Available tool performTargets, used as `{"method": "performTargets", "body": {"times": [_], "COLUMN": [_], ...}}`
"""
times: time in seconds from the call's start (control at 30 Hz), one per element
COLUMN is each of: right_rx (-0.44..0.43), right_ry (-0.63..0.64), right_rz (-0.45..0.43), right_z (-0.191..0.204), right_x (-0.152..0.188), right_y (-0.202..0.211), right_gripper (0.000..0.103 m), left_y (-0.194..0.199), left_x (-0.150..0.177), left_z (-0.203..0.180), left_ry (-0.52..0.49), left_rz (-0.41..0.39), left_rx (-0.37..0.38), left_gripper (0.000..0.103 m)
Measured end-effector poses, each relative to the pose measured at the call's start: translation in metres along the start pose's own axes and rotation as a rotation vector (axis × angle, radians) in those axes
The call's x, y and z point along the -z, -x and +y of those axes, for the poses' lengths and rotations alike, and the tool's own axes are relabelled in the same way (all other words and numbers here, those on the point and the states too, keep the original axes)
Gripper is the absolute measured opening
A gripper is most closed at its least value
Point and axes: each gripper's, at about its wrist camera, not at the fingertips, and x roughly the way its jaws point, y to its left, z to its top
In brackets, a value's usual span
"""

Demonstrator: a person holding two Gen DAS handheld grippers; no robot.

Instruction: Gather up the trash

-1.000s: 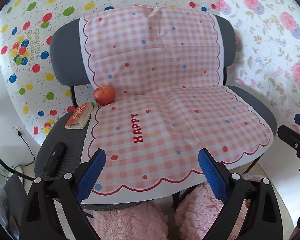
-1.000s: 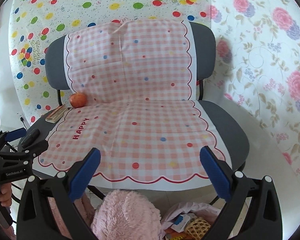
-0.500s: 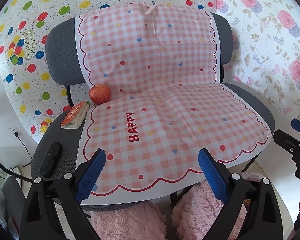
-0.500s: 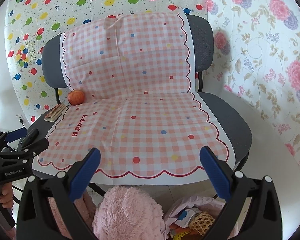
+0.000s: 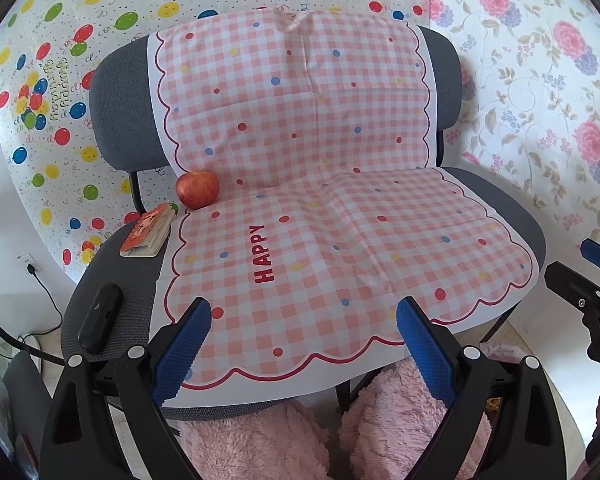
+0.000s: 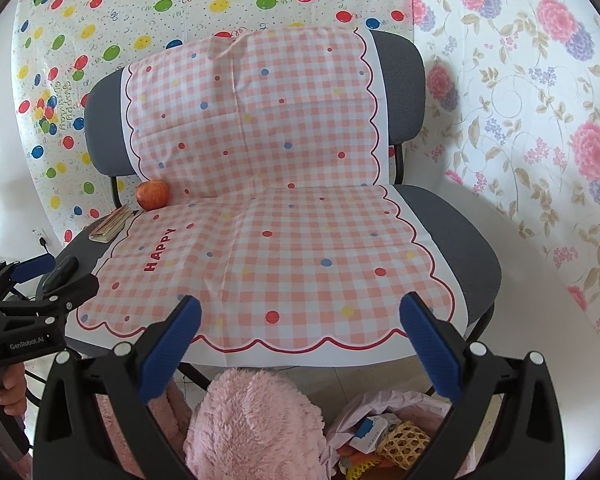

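Both tools hang empty in front of the chair [image 5: 112, 128]. The left gripper [image 5: 300, 344] has its jaws spread wide over the front hem of the cloth [image 5: 340, 220], and the right gripper [image 6: 300, 340] is spread just as wide, nothing between its pads.

Only 3 things lie on the seat, all at its left side: an apple [image 5: 197, 189] at the crease against the backrest, where it cannot roll off; a booklet [image 5: 150, 231] just in front of it on the bare seat; and a black case [image 5: 101, 317] nearer the front edge. None looks plainly like trash, so which one is meant cannot be told.

The collected rubbish sits in a pink bag [image 6: 380, 428] on the floor under the seat's front right, mouth open upward beside the person's fluffy pink slippers [image 6: 256, 424], handy for the right tool to drop things in. The left tool is probably the one to reach for the seat items, being on their side.
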Motion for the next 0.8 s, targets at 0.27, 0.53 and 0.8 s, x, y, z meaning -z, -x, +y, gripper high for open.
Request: {"method": "performTargets", "body": {"times": [0.27, 0.53, 0.8], "right_rx": [-0.001, -0.002, 0.0], "right_ry": [0.002, 0.002, -0.002], "right_rz": [0.002, 0.002, -0.001], "right_z": [-0.001, -0.0011, -0.0037], "right_x": [0.0008, 0.0015, 0.0043], "right_y": [0.0014, 0.002, 0.005], "right_gripper": [0.097, 0.097, 0.097], "left_y": [0.0014, 0.0007, 0.0014], "left_x": [-0.0003, 0.0002, 0.0004], "left_z": [-0.0013, -0.0013, -0.003], "left_ry": [0.001, 0.0, -0.001], "left_rz": [0.0, 0.001, 0.002], "left_rx": [0.003, 0.001, 0.001], "left_gripper": [0.093, 0.093, 0.093]}}
